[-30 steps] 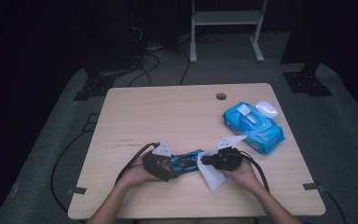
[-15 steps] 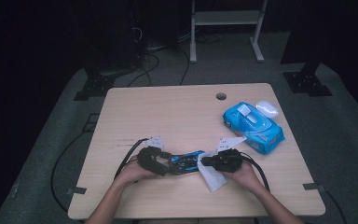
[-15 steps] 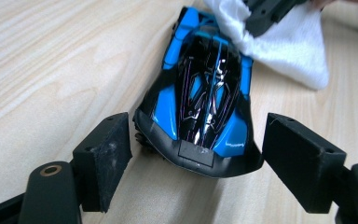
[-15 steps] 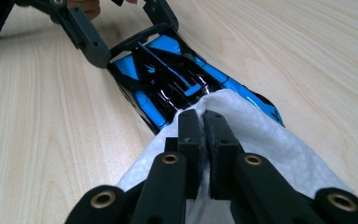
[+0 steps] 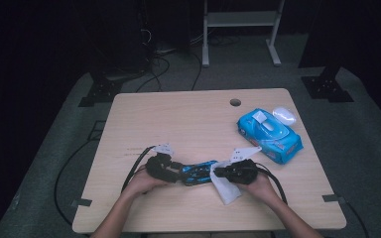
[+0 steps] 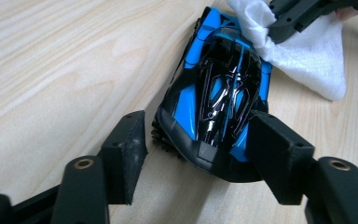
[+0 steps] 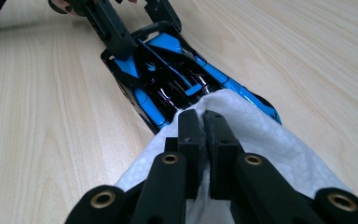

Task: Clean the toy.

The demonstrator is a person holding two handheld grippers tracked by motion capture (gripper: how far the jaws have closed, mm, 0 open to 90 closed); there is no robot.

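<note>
A blue and black toy car (image 5: 197, 172) lies on the wooden table (image 5: 178, 119) near its front edge, between the two hands. My left gripper (image 6: 196, 135) straddles the car's (image 6: 223, 88) end and its jaws have just been closing. One pad touches the bodywork; the other pad (image 6: 130, 140) stands a sliver off the tyre. My right gripper (image 7: 200, 119) is shut on a white wipe (image 7: 261, 140) and presses it on the car's (image 7: 163, 70) other end. In the high view the left gripper (image 5: 176, 171) and right gripper (image 5: 218, 172) face each other, with the wipe (image 5: 226, 188) hanging toward the table edge.
A blue pack of wipes (image 5: 270, 131) lies at the right of the table, with a small white oval object (image 5: 284, 115) behind it. A cable hole (image 5: 235, 102) sits near the far edge. Black cables trail from both grippers off the front.
The left gripper has shifted a little toward the car. The right hand, wipe and car stay in place.
</note>
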